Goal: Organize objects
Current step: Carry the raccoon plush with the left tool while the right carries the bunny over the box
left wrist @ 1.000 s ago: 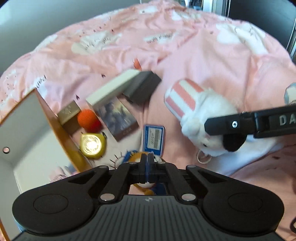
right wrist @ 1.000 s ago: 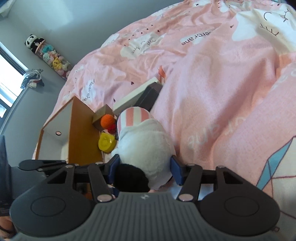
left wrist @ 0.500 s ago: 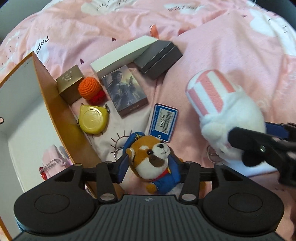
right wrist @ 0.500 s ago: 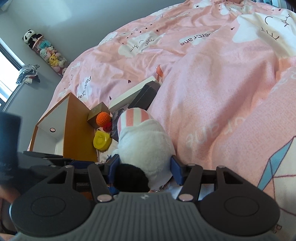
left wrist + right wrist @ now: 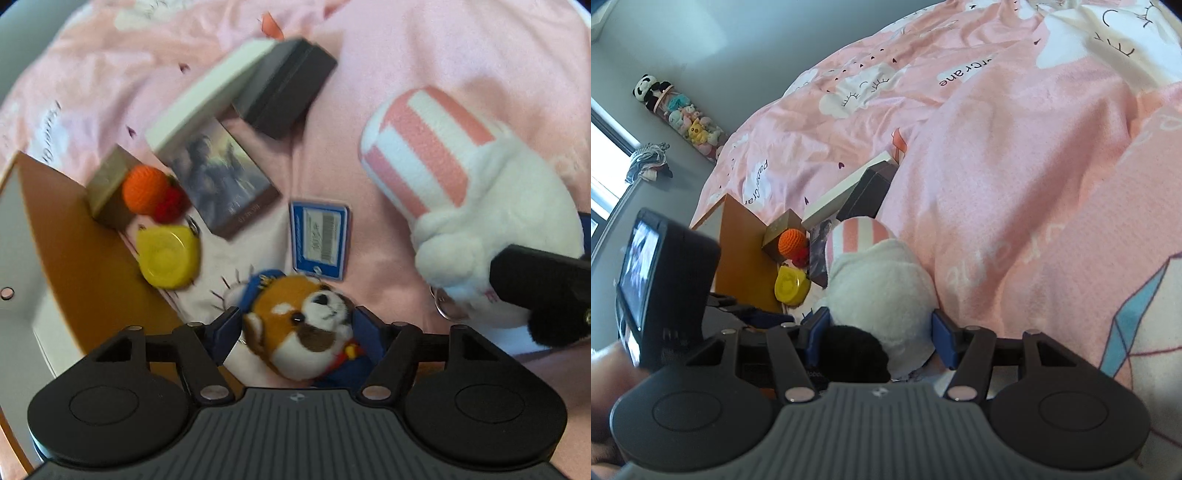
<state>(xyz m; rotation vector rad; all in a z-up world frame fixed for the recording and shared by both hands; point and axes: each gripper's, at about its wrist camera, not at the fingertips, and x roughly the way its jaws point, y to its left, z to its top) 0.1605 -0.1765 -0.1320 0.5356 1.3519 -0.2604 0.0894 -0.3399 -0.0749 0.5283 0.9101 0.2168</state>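
Note:
My left gripper (image 5: 295,332) is open with its blue fingers on either side of a small red-panda plush (image 5: 299,332) lying on the pink bedspread. My right gripper (image 5: 879,332) has its fingers against both sides of a big white plush with a pink striped hat (image 5: 879,280); that plush also shows at the right of the left wrist view (image 5: 480,206). An orange-walled open box (image 5: 85,266) stands at the left, also seen in the right wrist view (image 5: 738,258).
Beside the box lie a yellow tape measure (image 5: 168,256), an orange crochet ball (image 5: 146,190), a gold box (image 5: 107,184), a picture card box (image 5: 221,181), a blue barcode tag (image 5: 319,238), a white box (image 5: 210,96) and a dark box (image 5: 291,81).
My left gripper opened from shut and came down around the red-panda plush. The right gripper has stayed on the white plush.

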